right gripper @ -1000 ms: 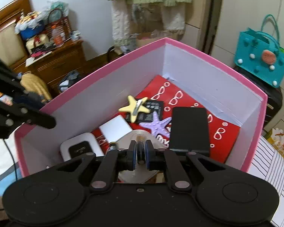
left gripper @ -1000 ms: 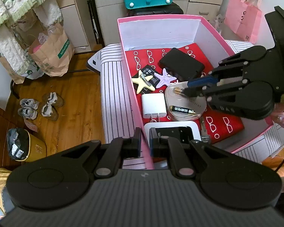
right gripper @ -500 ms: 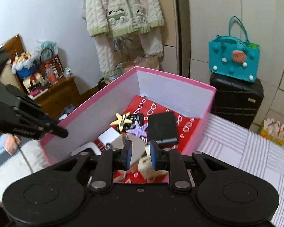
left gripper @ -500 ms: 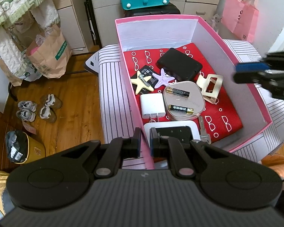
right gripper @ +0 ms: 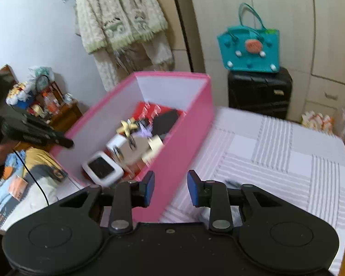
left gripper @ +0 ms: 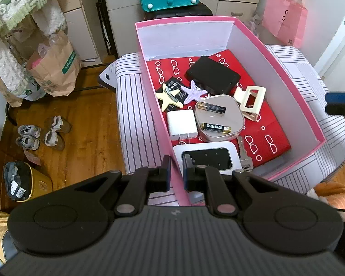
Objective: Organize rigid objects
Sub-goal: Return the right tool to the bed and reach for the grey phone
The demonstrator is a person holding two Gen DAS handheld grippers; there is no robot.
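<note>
1. From the left wrist camera, the left gripper (left gripper: 176, 172) has its jaws closed on the near wall of the pink box (left gripper: 294, 87), one finger outside and one inside. I think it holds the box steady.
2. The box stands on a striped bed (left gripper: 135, 115). Inside, on a red cloth (left gripper: 271, 135), lie the small hard things: a black case (left gripper: 212, 77), a yellow star clip (left gripper: 169, 96), a purple star (left gripper: 194, 92), a white charger (left gripper: 181, 123), a grey tin (left gripper: 219, 120) with two batteries (left gripper: 215, 127) on its lid, a cream hair claw (left gripper: 250, 102), a key (left gripper: 243, 154) and a white device (left gripper: 205, 158) at the near end.
3. The batteries look smooth and round, so I judge they can roll off the lid; it is better to pinch one across its middle. The claw is light, stiff and hollow, so a bar of its frame is a good place to hold. The flat key will be hard to lift from the cloth.
4. From the right wrist camera, the right gripper (right gripper: 171, 188) is outside the box, above the bed beside its pink wall. Its jaws are opening and nothing is between them.
5. This view is blurred, but the box contents are visible to the left.
</note>
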